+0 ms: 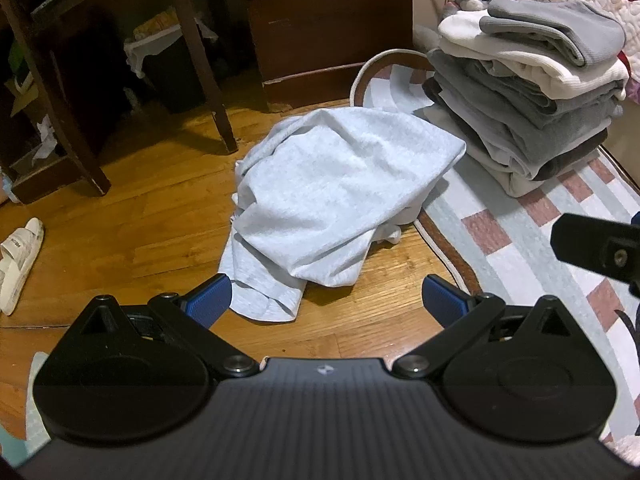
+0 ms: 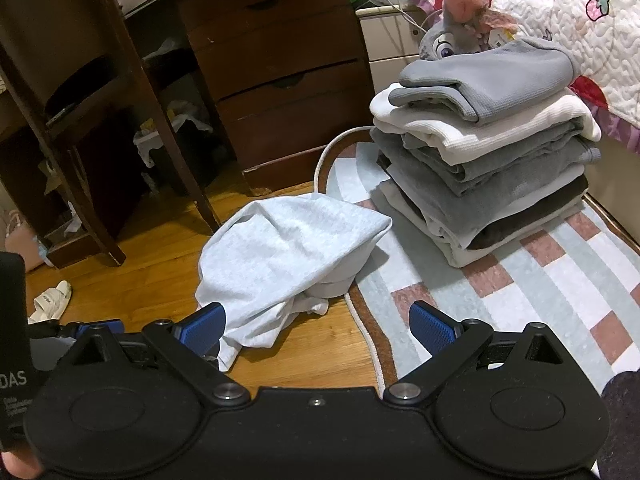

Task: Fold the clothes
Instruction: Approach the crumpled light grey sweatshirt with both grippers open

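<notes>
1. Far left: white slipper on the wood floor, near dark chair legs.
2. Left gripper: jaws spread wide, holding nothing. Left blue pad sits at the near hem of the shirt; contact unclear.
3. Centre: light grey shirt, crumpled heap on the floor, right edge overlapping the rug. Dark dresser behind it.
4. Right gripper: also wide open, empty. Its left pad is just beside the shirt's near edge; right pad is over the rug.
5. Right: stack of folded clothes on the rug, grey piece on top, apart from the shirt.
6. Far right: plush toy behind the stack, against a quilt.
</notes>
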{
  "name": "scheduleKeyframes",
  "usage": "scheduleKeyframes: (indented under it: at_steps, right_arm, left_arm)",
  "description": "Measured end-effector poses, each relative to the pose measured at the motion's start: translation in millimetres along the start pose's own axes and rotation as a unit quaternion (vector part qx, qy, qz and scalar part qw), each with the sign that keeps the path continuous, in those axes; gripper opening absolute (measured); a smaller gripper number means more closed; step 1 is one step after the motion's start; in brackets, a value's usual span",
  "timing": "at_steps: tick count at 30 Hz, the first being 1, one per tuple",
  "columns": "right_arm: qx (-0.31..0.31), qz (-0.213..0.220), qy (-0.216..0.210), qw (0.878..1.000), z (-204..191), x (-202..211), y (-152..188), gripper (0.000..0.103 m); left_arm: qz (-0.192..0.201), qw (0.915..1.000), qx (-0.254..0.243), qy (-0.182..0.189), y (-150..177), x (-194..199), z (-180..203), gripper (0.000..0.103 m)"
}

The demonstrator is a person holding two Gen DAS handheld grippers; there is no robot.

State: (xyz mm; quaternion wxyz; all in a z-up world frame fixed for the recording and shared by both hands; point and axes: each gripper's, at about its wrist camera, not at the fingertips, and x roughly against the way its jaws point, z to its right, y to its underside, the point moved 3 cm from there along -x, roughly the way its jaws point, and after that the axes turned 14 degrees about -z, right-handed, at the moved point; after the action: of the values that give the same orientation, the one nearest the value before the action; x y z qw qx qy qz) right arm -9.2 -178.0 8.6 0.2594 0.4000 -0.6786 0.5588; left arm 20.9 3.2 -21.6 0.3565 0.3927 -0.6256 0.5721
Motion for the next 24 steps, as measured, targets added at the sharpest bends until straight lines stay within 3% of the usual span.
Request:
scheduleKeyframes:
  at_steps: [7, 24]
  right_arm:
    - [-0.001, -0.003, -0.004, 1.000, 2.7, -1.0, 1.6, 0.100]
    - [-0.022, -0.011, 0.006, 1.000, 10.1, -3.9, -1.9, 0.100]
  left_arm:
    - [0.023, 0.9996, 0.014, 0.003, 4.6, -4.7, -1.1, 0.103]
    - [-0.003, 0.9999, 0.006, 0.013, 8.6, -14.7, 3.0, 0.103]
